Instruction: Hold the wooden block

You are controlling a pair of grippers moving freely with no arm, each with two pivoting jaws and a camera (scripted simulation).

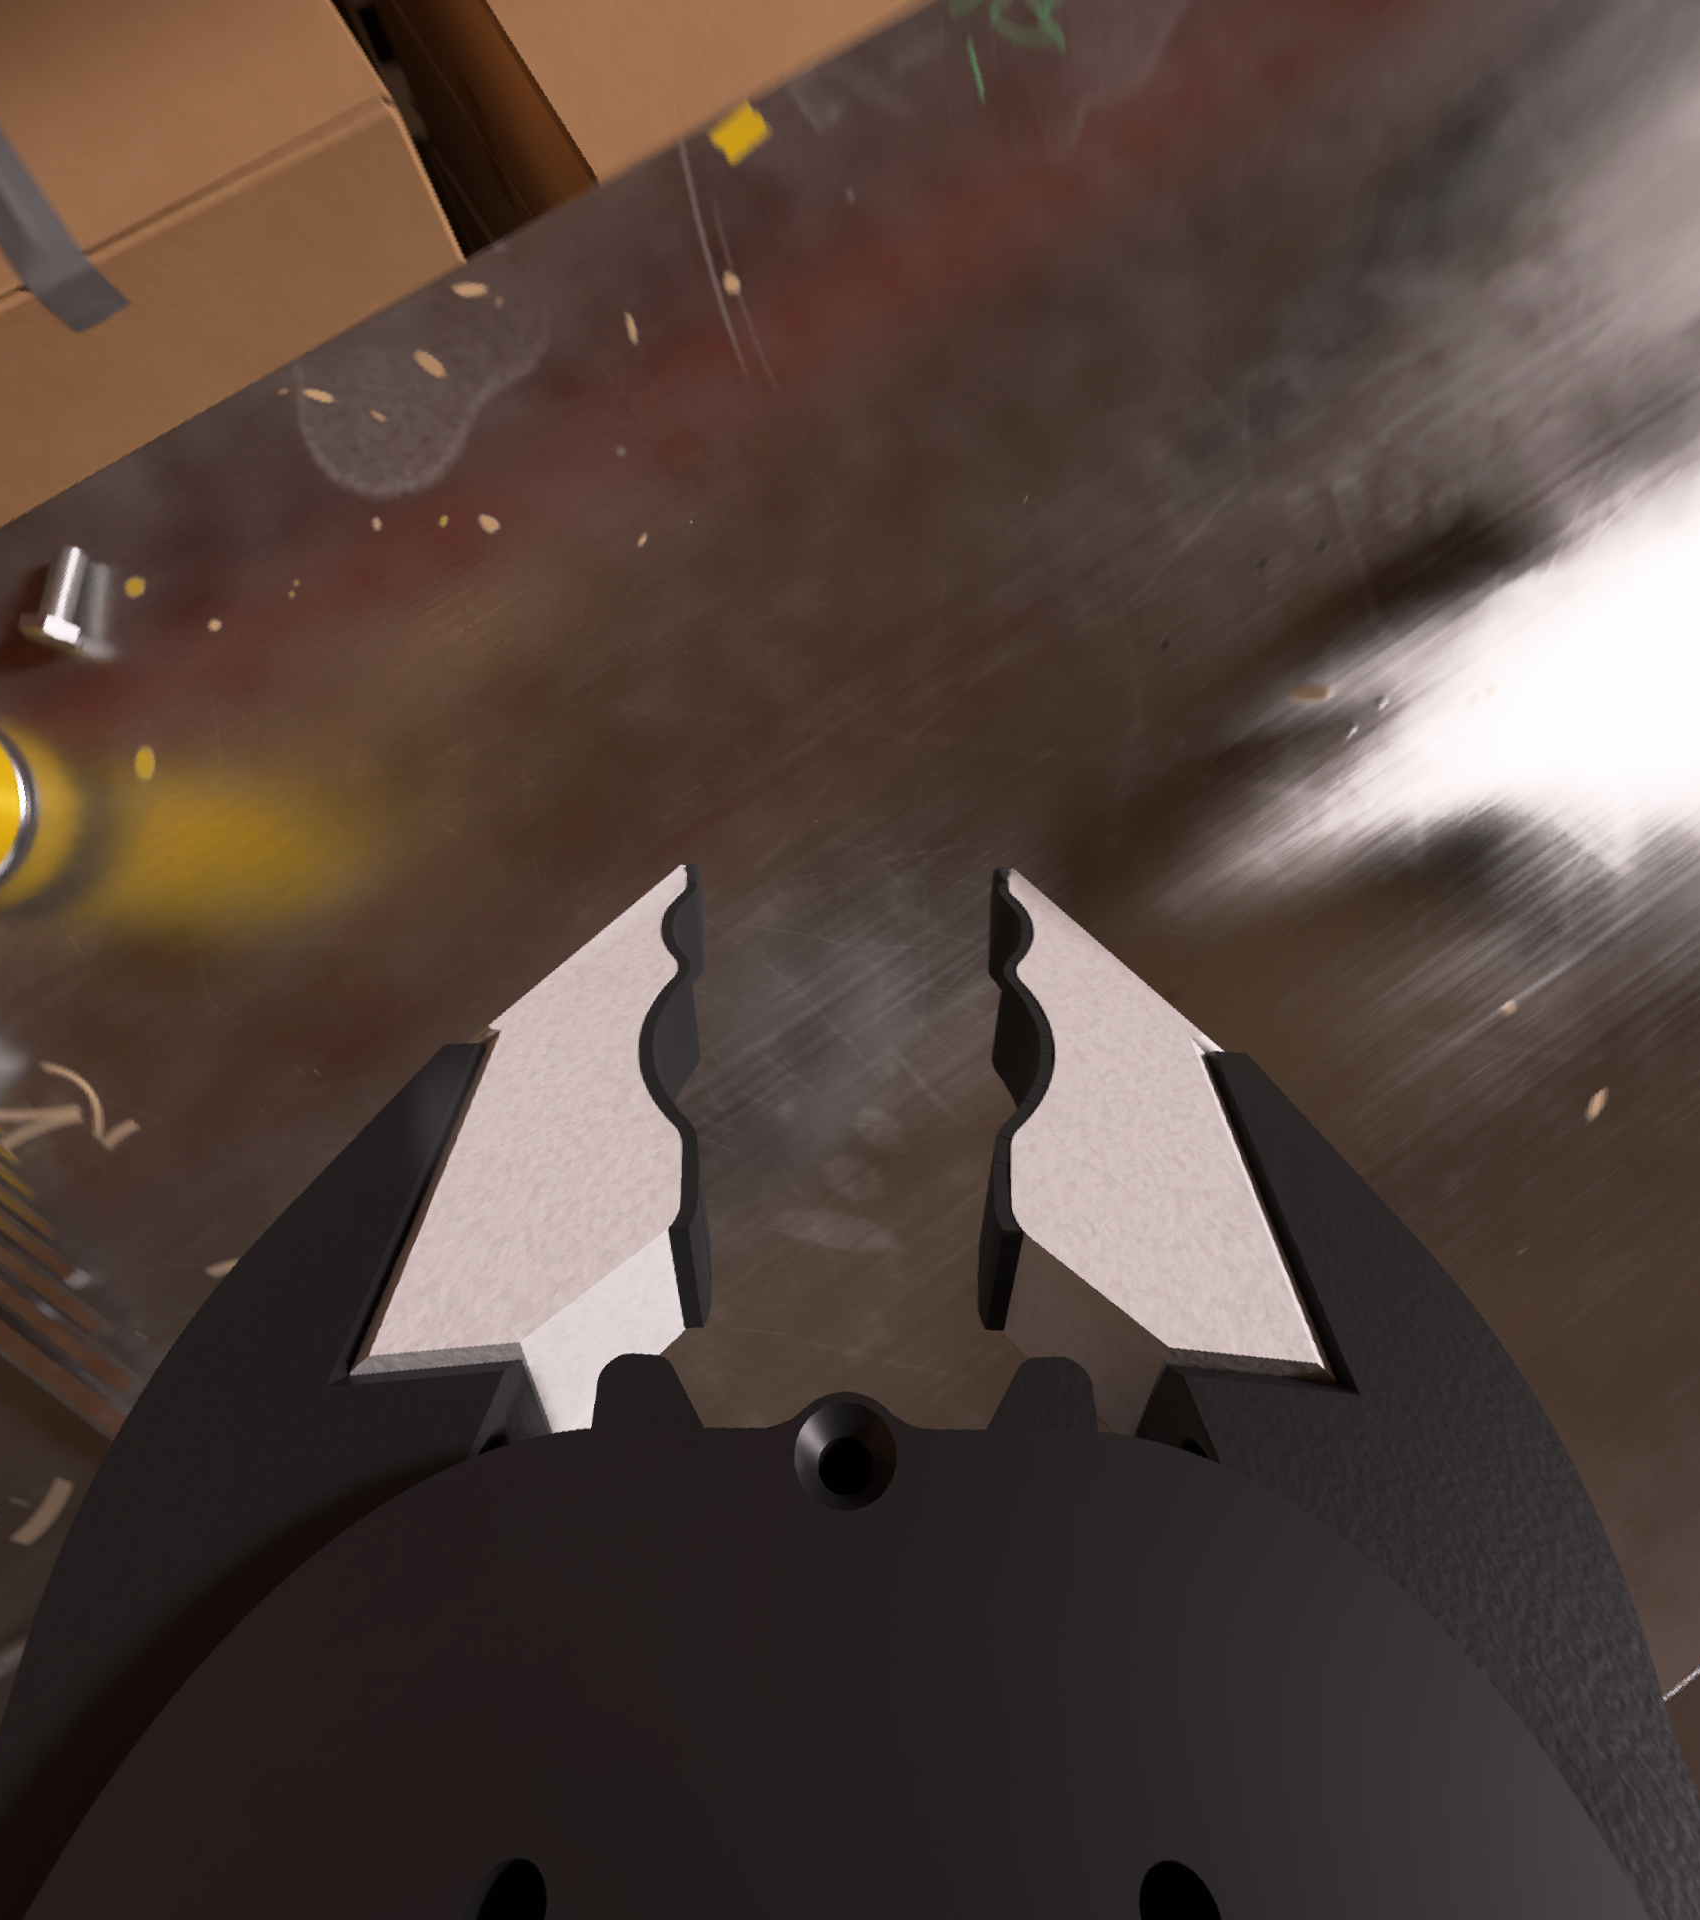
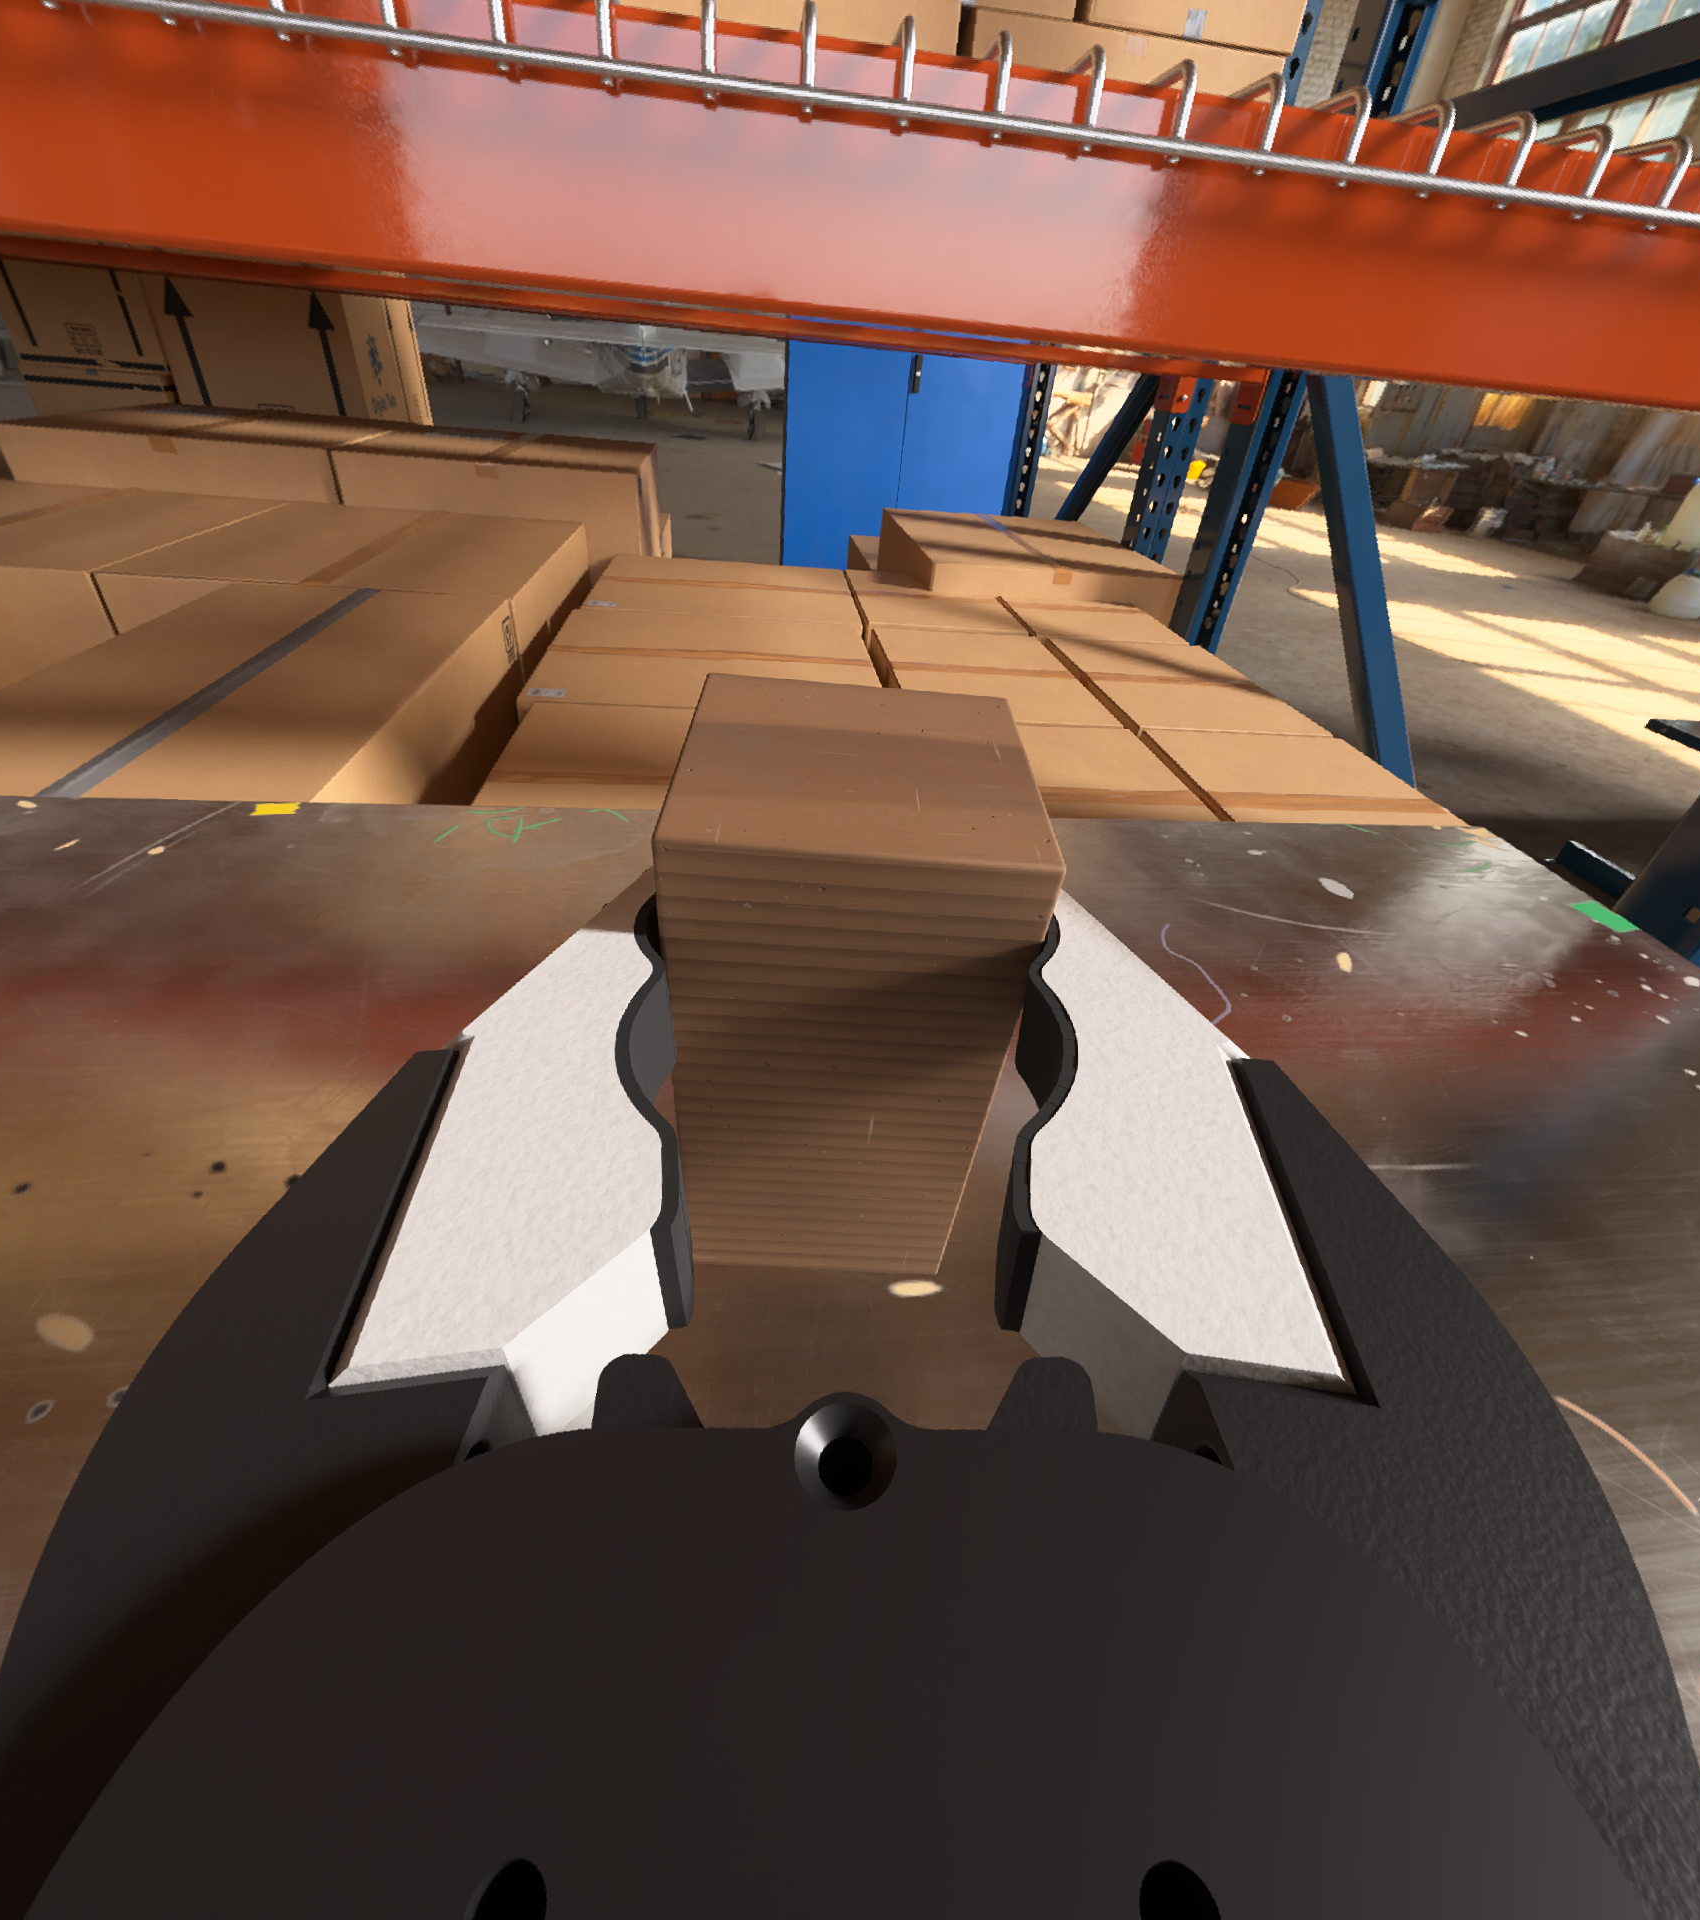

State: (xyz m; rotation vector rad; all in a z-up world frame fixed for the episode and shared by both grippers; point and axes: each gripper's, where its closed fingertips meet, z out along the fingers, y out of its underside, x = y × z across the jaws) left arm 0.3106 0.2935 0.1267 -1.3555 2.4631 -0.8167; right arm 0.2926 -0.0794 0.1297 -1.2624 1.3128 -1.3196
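Wooden block (image 2: 851,977) upright on metal tabletop (image 2: 202,1039), long axis vertical, directly between right gripper (image 2: 848,914) fingers; contact unconfirmed, clamp state undeterminable. Left gripper (image 1: 846,883) fingers apart, empty, well away from block.

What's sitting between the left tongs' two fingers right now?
Nothing: in the left wrist view the left tongs stand open over bare scratched metal tabletop. The wooden block sits between the right tongs instead.
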